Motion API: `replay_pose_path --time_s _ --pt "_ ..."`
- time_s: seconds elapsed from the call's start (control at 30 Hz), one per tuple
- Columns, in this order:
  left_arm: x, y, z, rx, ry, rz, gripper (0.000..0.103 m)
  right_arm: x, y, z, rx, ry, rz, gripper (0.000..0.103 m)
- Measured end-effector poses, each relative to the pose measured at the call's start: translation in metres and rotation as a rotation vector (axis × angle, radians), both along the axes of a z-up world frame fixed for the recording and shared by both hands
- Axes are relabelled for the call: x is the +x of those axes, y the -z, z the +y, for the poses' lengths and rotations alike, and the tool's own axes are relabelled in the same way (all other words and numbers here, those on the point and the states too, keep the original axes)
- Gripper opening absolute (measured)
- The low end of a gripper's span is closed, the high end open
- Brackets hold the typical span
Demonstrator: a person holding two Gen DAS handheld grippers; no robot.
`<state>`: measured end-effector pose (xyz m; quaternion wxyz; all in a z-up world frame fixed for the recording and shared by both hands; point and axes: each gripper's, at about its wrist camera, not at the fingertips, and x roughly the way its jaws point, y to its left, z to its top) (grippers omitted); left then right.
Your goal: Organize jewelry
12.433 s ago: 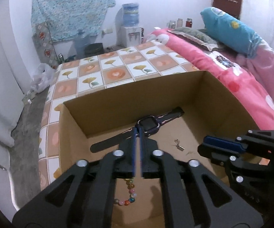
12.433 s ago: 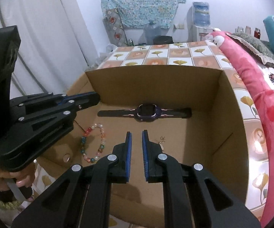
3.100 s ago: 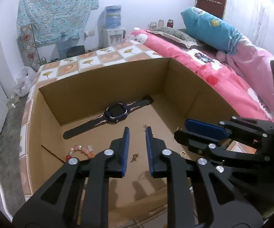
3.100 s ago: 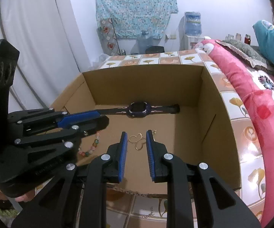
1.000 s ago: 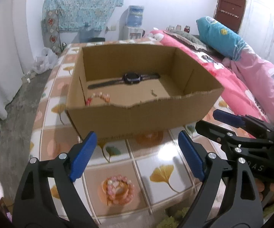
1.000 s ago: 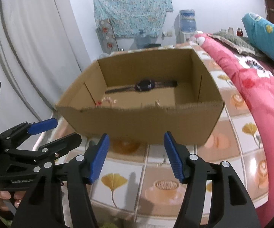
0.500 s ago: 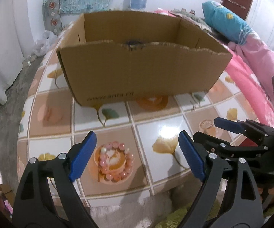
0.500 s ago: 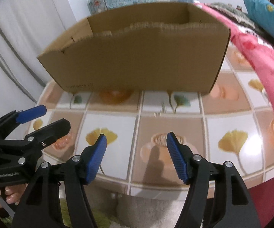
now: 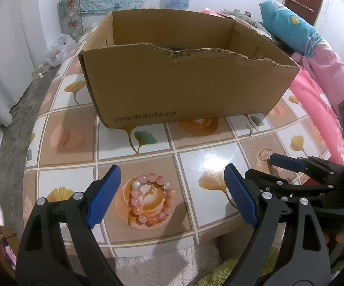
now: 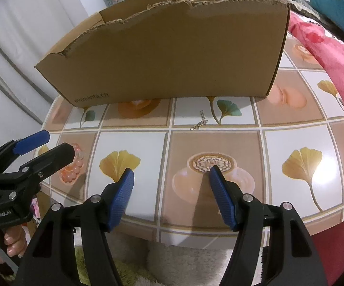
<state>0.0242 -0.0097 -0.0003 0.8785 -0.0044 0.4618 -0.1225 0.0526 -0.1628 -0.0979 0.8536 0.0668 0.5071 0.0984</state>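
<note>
A pink bead bracelet (image 9: 151, 199) lies on the tiled table near its front edge; it also shows in the right wrist view (image 10: 73, 166), partly behind the left gripper. My left gripper (image 9: 172, 195) is open and empty, its fingers on either side of the bracelet and above it. A small silver chain (image 10: 199, 122) lies on the table in front of the cardboard box (image 10: 172, 47); it also shows in the left wrist view (image 9: 250, 131). My right gripper (image 10: 172, 194) is open and empty, low over the table's front edge. The box (image 9: 184, 81) hides its contents.
The tiled table (image 9: 72, 140) ends just below both grippers, with a shaggy rug (image 9: 172, 267) beneath. A pink bedspread (image 10: 326, 47) lies to the right of the table. A white curtain (image 10: 17, 47) hangs at the left.
Both grippers have come lower and closer to the table's front edge. The pink bracelet now sits between the left gripper's open fingers. Earlier, both grippers were shut over the box's inside.
</note>
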Motion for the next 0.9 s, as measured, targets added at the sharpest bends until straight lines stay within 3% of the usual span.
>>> replay_pose_path --time_s 0.9 --pt "0.0006 0.0039 0.0011 0.004 -0.01 0.014 0.084 0.0036 0.002 -0.001 0.001 0.006 0.005 0.069"
